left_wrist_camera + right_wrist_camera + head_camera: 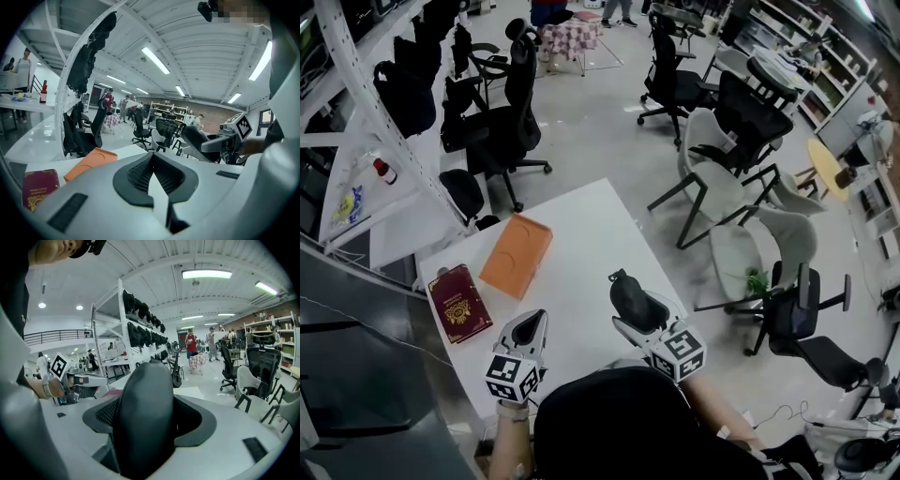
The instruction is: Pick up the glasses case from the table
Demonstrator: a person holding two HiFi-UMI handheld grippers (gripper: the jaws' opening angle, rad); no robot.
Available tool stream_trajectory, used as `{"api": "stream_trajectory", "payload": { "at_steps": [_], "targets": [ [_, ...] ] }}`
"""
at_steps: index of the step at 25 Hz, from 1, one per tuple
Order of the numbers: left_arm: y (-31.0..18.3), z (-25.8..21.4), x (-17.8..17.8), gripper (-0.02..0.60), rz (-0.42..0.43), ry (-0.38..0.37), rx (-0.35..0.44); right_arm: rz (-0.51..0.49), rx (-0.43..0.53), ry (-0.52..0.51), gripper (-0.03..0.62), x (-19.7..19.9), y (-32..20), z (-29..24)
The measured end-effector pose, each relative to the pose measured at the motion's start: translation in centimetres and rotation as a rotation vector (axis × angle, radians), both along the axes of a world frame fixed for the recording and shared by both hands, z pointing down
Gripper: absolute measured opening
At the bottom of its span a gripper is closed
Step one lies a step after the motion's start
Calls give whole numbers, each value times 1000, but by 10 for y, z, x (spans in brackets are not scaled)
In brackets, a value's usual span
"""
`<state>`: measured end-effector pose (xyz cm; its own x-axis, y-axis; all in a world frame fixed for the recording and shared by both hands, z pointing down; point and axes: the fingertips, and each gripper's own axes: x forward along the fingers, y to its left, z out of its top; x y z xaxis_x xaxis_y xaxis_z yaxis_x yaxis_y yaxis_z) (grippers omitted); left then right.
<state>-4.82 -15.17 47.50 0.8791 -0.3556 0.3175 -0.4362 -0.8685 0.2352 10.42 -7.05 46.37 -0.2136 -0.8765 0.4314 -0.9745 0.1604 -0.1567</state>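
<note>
Most of it looks done: right gripper [639, 317] grips the black glasses case [630, 289], prob. clear of the table [581, 244]. Left gripper [534, 321] pinched together, empty.

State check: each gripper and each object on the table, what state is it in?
left gripper: shut, empty
right gripper: shut on the glasses case
glasses case: closed, held between the jaws
orange box: closed, flat on the table
red booklet: closed, flat on the table

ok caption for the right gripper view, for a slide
Right hand-held gripper shut on the black glasses case, office chairs beyond
</note>
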Motion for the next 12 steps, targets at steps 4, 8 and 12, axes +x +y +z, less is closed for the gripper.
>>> {"api": "stream_trajectory", "payload": {
  "at_steps": [4, 8, 12],
  "targets": [
    [1, 2, 2, 18, 1, -5, -3, 2, -4, 7, 367, 3, 1, 1],
    [4, 2, 5, 18, 2, -7, -6, 7, -14, 1, 367, 5, 3, 3],
    [7, 0, 10, 18, 8, -5, -3, 20, -23, -1, 367, 11, 6, 6]
  ]
}}
